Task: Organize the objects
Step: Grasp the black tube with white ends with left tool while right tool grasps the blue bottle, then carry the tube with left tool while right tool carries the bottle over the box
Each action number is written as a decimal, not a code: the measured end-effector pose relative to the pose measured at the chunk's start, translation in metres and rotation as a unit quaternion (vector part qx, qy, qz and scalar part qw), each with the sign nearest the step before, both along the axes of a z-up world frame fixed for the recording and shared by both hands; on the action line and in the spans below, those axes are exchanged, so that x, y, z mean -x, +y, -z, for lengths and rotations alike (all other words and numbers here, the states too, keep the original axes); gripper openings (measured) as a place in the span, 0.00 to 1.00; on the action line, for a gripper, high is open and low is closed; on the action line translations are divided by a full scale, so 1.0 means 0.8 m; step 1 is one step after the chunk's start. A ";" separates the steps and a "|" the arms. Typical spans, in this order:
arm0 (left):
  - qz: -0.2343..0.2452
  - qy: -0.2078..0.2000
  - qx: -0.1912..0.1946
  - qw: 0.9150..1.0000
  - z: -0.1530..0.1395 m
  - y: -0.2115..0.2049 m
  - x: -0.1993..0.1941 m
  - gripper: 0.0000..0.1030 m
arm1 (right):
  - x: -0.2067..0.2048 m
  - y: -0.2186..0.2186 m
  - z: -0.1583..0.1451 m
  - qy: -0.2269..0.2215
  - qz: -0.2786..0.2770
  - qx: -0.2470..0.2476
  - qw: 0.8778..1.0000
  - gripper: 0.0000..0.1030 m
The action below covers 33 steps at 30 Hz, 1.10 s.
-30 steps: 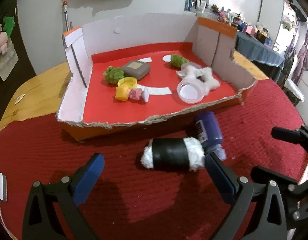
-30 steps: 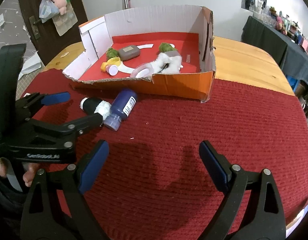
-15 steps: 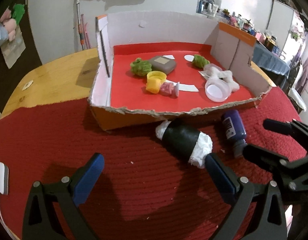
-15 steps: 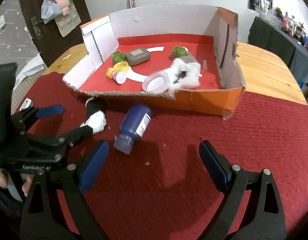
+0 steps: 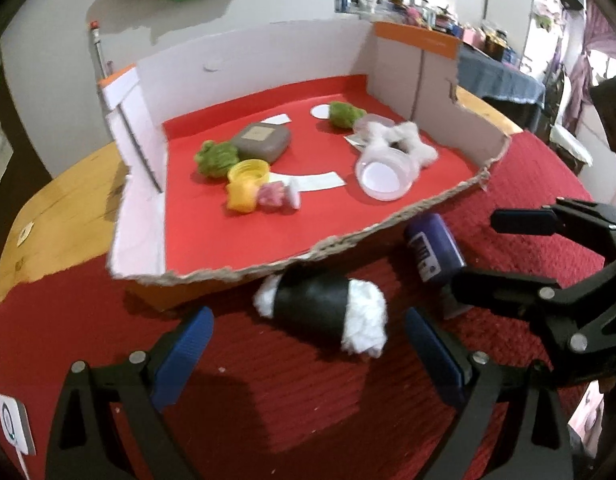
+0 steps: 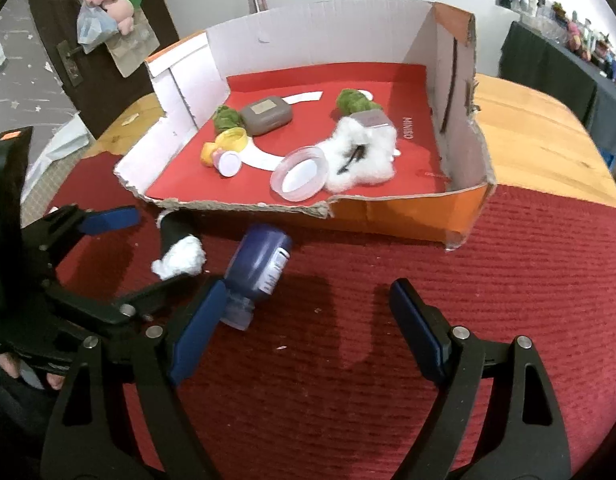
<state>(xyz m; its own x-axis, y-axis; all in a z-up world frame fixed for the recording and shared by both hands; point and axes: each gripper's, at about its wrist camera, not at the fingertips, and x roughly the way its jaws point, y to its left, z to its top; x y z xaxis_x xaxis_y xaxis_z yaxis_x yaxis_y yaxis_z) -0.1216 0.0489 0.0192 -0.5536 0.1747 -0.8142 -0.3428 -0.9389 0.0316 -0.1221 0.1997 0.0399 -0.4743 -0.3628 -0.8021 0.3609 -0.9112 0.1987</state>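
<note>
Just ahead of the left gripper (image 5: 308, 344), on the ribbed red cloth (image 5: 268, 400), lies a black roll (image 5: 312, 308) stuffed with white cotton at both ends, a soft cylinder on its side. It sits just beyond the blue ridged pads, in line with the gap between them, touching neither. The jaws stand wide and have just been closing a little, with nothing pressed between them.

To the right of that roll lies a dark blue plastic bottle (image 6: 260, 264) with a white label, tipped over, its pale cap end pointing toward the right gripper (image 6: 308, 320). The right gripper's left pad (image 6: 196, 332) is at the cap; whether it touches is unclear. Its jaws are also apart and have just been narrowing, the bottle not clamped.

Beyond both tools sits a torn cardboard box (image 5: 236, 276) with a ragged front edge, white inner walls and a smooth red floor. Inside are a grey rounded case (image 5: 262, 142), two fuzzy green clumps, a yellow cap (image 5: 248, 172), a clear round lid (image 5: 382, 174) and a fluffy white tuft (image 6: 360, 156).

The right wrist view shows the box's orange outer wall and a dark thin item on the tuft, as well as a door hung with bags; the left wrist view shows a white device (image 5: 14, 428) on the cloth at its left.
</note>
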 end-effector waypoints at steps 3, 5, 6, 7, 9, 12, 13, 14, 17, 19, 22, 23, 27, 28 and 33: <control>0.010 -0.010 -0.003 1.000 0.004 0.003 0.002 0.74 | 0.003 -0.005 0.003 -0.004 -0.007 -0.001 1.000 0.81; 0.014 -0.011 -0.013 1.000 0.003 -0.001 0.001 0.67 | 0.003 -0.008 0.005 -0.006 -0.011 -0.002 1.000 0.81; 0.014 -0.009 -0.013 1.000 0.002 -0.002 0.000 0.61 | 0.004 -0.009 0.006 -0.007 -0.014 -0.002 1.000 0.78; 0.014 -0.009 -0.016 1.000 0.002 -0.005 -0.002 0.61 | 0.005 -0.011 0.006 -0.008 -0.016 -0.002 1.000 0.74; 0.011 -0.008 -0.019 1.000 0.002 -0.009 -0.003 0.61 | 0.006 -0.017 0.006 -0.007 -0.021 -0.003 1.000 0.68; 0.010 -0.006 -0.024 1.000 0.002 -0.013 -0.006 0.61 | 0.009 -0.027 0.006 -0.006 -0.029 -0.006 1.000 0.58; 0.010 -0.004 -0.022 1.000 0.003 -0.013 -0.007 0.61 | 0.010 -0.031 0.006 -0.005 -0.033 -0.008 0.999 0.55; 0.010 -0.003 -0.020 1.000 0.003 -0.013 -0.008 0.61 | 0.010 -0.033 0.006 -0.004 -0.036 -0.009 0.999 0.52; 0.009 -0.002 -0.022 1.000 0.002 -0.015 -0.012 0.61 | 0.009 -0.045 0.007 0.000 -0.045 -0.022 0.999 0.33; 0.006 -0.003 -0.025 1.000 0.001 -0.017 -0.014 0.61 | 0.006 -0.046 0.006 0.001 -0.048 -0.021 0.999 0.31; 0.001 -0.004 -0.028 1.000 0.000 -0.021 -0.017 0.61 | 0.002 -0.043 0.004 0.001 -0.047 -0.014 0.999 0.30; -0.001 -0.004 -0.030 1.000 -0.001 -0.022 -0.018 0.61 | 0.001 -0.043 0.003 0.001 -0.047 -0.013 0.999 0.30; -0.003 0.003 -0.037 0.999 -0.010 -0.024 -0.024 0.61 | -0.009 -0.043 -0.005 0.007 -0.051 -0.009 0.999 0.29; -0.004 0.005 -0.038 0.999 -0.012 -0.024 -0.025 0.61 | -0.011 -0.043 -0.008 0.009 -0.052 -0.009 0.999 0.29; -0.007 0.015 -0.043 0.999 -0.023 -0.025 -0.033 0.61 | -0.024 -0.042 -0.024 0.022 -0.055 -0.002 0.998 0.28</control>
<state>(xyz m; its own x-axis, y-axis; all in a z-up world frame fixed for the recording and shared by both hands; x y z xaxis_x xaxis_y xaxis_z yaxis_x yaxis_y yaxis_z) -0.0955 0.0293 0.0375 -0.5802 0.2363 -0.7795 -0.3300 -0.9431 -0.0403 -0.1029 0.1657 0.0588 -0.4663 -0.4126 -0.7825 0.4678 -0.8658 0.1777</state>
